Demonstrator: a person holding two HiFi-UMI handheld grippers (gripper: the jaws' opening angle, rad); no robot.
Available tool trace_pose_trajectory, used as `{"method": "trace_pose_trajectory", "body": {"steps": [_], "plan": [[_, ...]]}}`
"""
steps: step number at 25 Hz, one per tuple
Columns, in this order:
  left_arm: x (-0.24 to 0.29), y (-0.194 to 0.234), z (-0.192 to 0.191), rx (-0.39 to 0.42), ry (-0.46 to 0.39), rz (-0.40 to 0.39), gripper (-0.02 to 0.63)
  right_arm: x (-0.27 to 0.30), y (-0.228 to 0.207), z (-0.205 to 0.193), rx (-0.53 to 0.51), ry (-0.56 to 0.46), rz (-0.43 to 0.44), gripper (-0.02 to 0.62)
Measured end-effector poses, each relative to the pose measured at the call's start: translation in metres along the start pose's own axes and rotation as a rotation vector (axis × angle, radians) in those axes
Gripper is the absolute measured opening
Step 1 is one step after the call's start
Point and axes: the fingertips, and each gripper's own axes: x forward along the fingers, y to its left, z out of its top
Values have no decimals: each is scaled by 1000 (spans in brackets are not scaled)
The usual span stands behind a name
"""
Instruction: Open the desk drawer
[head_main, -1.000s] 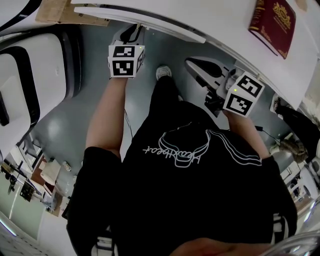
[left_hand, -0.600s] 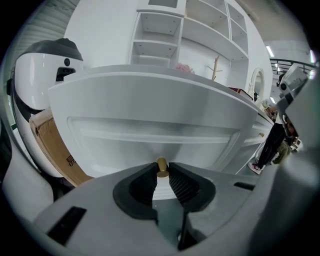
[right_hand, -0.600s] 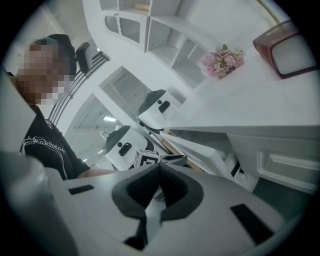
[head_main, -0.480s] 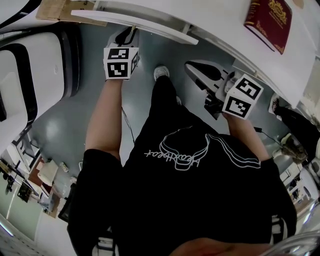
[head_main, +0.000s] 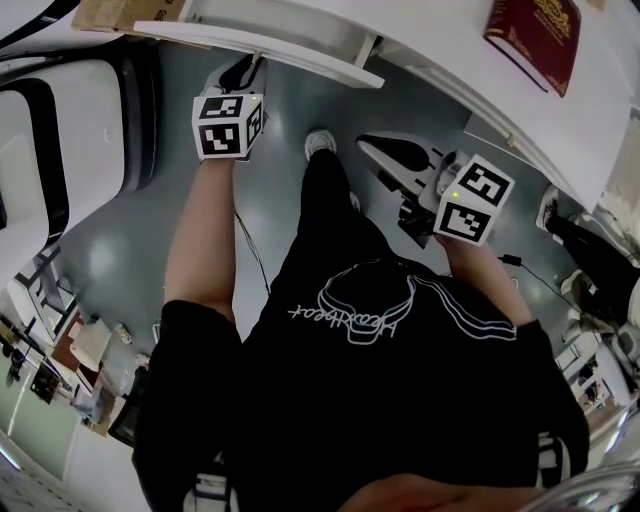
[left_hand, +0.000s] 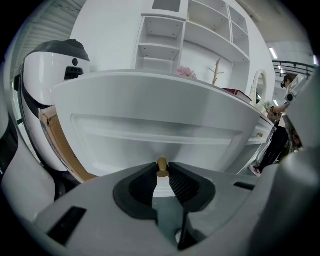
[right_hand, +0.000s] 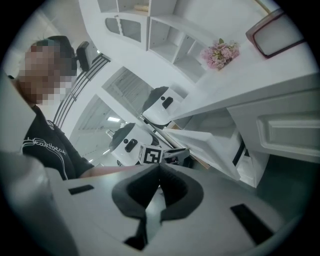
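The white desk drawer (head_main: 262, 48) stands pulled out from the desk (head_main: 450, 45), its long front panel over the grey floor. My left gripper (head_main: 247, 72) is at the middle of that front. In the left gripper view the jaws (left_hand: 162, 173) are shut on the small brass knob (left_hand: 162, 166) of the drawer front (left_hand: 160, 120). My right gripper (head_main: 378, 145) hangs in the air to the right, below the desk edge, touching nothing. Its pads (right_hand: 159, 171) meet with nothing between them. The right gripper view shows the open drawer (right_hand: 205, 145) from the side.
A dark red book (head_main: 532, 35) lies on the desk top. A white and black rounded chair (head_main: 60, 130) stands at the left, with cardboard (head_main: 110, 15) beside the drawer. The person's shoe (head_main: 320, 143) is on the floor between the grippers. A closed panelled drawer (right_hand: 290, 130) is at the right.
The drawer front and my left gripper on its knob have shifted left in the head view, out from the desk. My right gripper has drifted left too.
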Motion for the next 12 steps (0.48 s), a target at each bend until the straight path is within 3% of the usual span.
{"method": "trace_pose_trajectory", "body": {"steps": [12], "plan": [[-10,-2,-14,-3,2,11,77,-11,4,-11,-19,8,3,6]]}}
